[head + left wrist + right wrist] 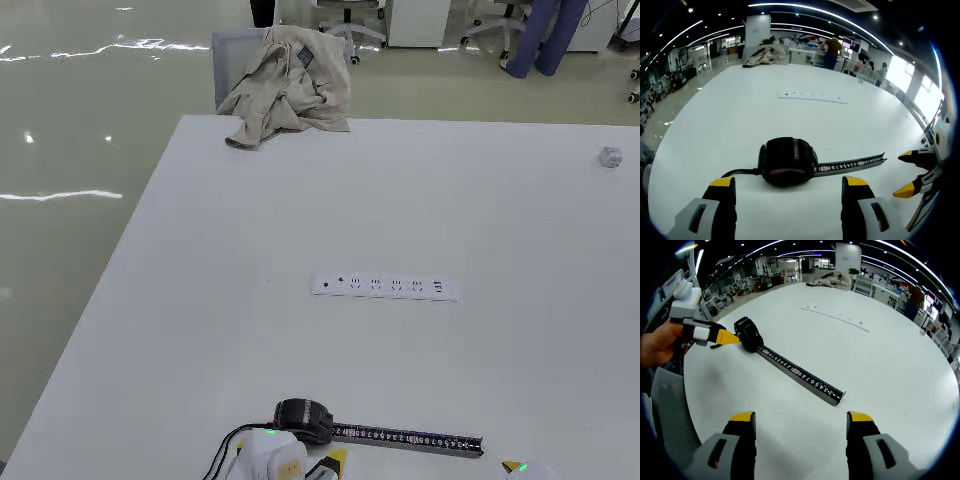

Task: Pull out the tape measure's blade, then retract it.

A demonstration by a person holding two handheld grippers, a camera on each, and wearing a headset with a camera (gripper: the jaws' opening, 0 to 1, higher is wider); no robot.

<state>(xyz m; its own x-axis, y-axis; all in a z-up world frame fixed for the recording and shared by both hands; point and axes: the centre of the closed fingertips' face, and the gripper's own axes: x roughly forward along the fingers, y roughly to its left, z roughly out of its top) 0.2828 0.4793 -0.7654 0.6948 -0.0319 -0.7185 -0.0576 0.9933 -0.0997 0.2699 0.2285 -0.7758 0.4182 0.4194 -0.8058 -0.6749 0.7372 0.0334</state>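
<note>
Resting on bench (300, 200), tape measure case (787, 161) sits just ahead of left hand-held gripper (788, 181), between its spread jaws; blade (800, 374) lies extended, tip just ahead of right hand-held gripper (801, 416), jaws spread, empty. Risk: unheld case skids if blade snaps back; tip may whip.

left hand-held gripper (788, 182): jaws wide apart | right hand-held gripper (801, 416): jaws wide apart

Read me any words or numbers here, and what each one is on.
"2 3 4 5 6 7 8 9": dark extended blade of the black tape measure, counted from its tip; further digits blurred.
White power strip: markings too small to read.
</note>
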